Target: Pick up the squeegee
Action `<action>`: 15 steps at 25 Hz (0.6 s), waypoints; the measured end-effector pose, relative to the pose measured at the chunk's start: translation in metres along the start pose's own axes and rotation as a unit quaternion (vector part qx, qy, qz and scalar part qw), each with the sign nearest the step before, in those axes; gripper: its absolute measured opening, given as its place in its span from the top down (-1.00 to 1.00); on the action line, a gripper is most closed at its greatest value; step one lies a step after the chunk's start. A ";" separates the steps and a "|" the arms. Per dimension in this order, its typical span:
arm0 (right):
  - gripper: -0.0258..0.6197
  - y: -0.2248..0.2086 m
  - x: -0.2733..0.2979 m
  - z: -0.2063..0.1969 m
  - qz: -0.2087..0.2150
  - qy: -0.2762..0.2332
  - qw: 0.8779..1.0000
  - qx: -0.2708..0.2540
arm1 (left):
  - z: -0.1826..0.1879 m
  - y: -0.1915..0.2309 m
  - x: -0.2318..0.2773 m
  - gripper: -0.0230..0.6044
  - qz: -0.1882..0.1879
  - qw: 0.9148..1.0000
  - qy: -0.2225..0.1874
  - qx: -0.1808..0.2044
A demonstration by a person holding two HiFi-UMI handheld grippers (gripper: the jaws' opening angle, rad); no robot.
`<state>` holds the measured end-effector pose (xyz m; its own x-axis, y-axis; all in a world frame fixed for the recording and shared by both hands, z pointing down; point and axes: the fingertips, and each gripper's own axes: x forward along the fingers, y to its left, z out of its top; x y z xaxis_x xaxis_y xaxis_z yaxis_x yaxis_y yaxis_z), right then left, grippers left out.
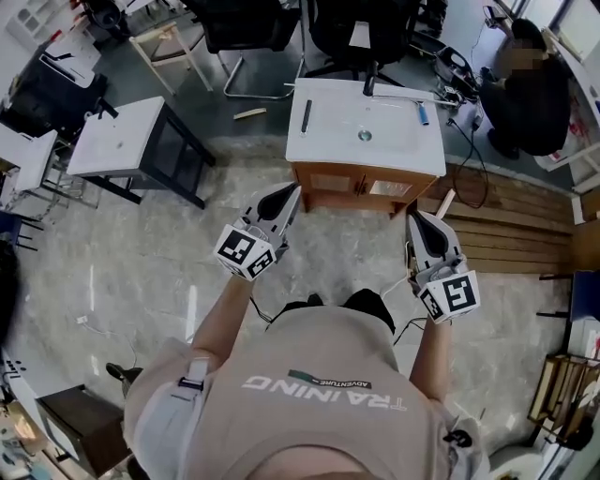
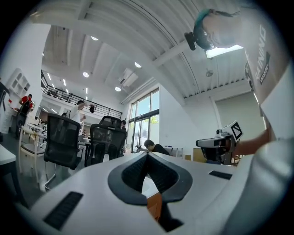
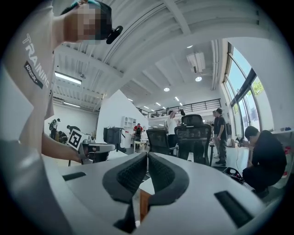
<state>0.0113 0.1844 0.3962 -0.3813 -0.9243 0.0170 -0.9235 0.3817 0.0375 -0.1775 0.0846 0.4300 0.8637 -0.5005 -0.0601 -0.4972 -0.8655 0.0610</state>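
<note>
A white sink top (image 1: 328,150) on a wooden cabinet stands ahead of me. At its back edge lies a long pale bar with a black handle (image 1: 371,86), apparently the squeegee. A slim dark stick (image 1: 307,115) and a small blue item (image 1: 424,114) also lie on the top. My left gripper (image 1: 292,192) is held in the air short of the cabinet's front left, its jaws shut with nothing between them (image 2: 147,154). My right gripper (image 1: 413,218) hangs short of the front right, also shut and empty (image 3: 147,154). Both point level toward the cabinet.
A white side table (image 1: 117,138) stands to the left. Office chairs (image 1: 244,23) are behind the sink top. A person in black (image 1: 530,89) sits at the back right. Wooden boards (image 1: 511,230) lie on the floor to the right, with cables near the cabinet.
</note>
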 end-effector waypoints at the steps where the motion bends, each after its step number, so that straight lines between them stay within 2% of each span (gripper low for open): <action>1: 0.81 -0.003 0.005 -0.003 -0.001 0.004 1.000 0.001 | -0.002 0.004 0.004 0.89 -0.002 1.000 0.001 0.000; 8: 0.81 -0.047 0.055 -0.005 -0.003 0.002 1.000 -0.010 | -0.011 0.046 0.049 0.89 0.007 1.000 0.000 -0.004; 15: 0.81 -0.125 0.118 -0.007 0.034 -0.013 0.999 -0.001 | -0.011 0.091 0.115 0.89 0.050 0.999 0.003 0.004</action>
<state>0.0819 0.0273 0.4007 -0.4444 -0.8958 -0.0071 -0.8952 0.4438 0.0397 -0.1228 -0.0513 0.4397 0.8107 -0.5835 -0.0481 -0.5809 -0.8119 0.0590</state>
